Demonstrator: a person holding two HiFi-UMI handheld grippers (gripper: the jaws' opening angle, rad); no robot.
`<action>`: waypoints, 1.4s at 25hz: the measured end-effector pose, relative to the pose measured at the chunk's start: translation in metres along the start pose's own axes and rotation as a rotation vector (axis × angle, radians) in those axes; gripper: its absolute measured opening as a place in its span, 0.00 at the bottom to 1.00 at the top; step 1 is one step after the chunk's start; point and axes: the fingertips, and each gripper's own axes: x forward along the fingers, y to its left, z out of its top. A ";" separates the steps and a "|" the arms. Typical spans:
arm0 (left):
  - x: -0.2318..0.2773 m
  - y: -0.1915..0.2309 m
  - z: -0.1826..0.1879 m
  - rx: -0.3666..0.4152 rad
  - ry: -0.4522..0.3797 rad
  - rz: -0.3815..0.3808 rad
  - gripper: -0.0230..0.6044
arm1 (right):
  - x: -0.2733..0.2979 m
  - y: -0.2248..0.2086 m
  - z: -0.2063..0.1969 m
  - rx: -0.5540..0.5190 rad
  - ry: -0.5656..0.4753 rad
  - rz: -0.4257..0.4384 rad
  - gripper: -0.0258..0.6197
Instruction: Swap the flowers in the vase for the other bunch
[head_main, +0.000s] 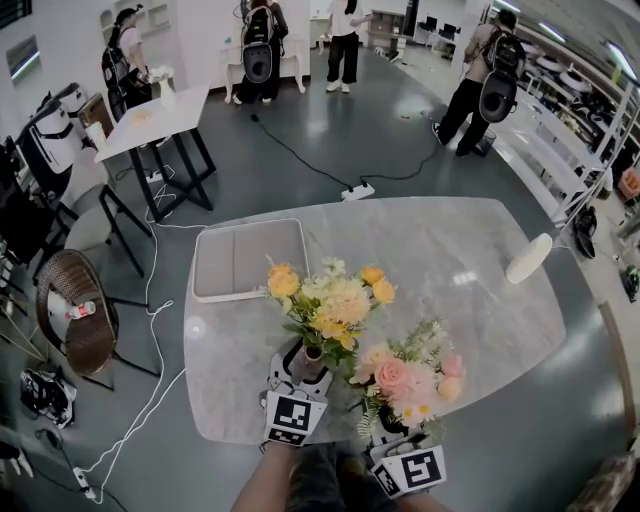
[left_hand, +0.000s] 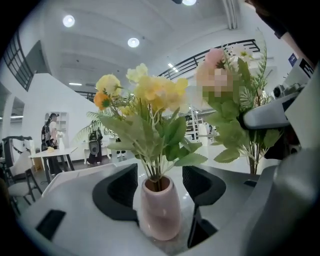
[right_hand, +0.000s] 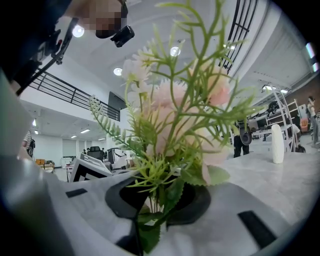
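A pink vase (left_hand: 160, 210) holding a yellow and orange bunch (left_hand: 150, 95) stands on the marble table (head_main: 450, 260) near its front edge. My left gripper (left_hand: 159, 186) straddles the vase with its jaws open; a narrow gap shows between each pad (left_hand: 122, 192) and the vase wall. In the head view the vase (head_main: 313, 358) sits between the left gripper's (head_main: 307, 373) fingers. Just to the right, my right gripper (right_hand: 157, 197) is shut on the green stems of the pink bunch (right_hand: 180, 110), held upright beside the yellow bunch (head_main: 335, 300). The pink bunch (head_main: 405, 380) stands above the right gripper (head_main: 388, 430).
A grey tray (head_main: 245, 258) with a white rim lies on the table behind the vase. A white bottle-like thing (head_main: 528, 258) is at the table's right edge. Chairs (head_main: 80, 310) and cables are on the floor at left. Several people stand far back.
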 end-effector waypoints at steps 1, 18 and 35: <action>0.001 0.001 0.001 0.004 0.000 -0.004 0.47 | 0.000 0.000 0.000 -0.001 0.000 0.001 0.19; -0.003 0.009 0.014 0.023 -0.060 0.042 0.26 | -0.002 0.002 -0.001 -0.031 -0.005 0.016 0.19; -0.016 0.019 0.041 -0.082 -0.176 0.108 0.16 | -0.005 -0.005 0.017 -0.033 -0.049 0.017 0.19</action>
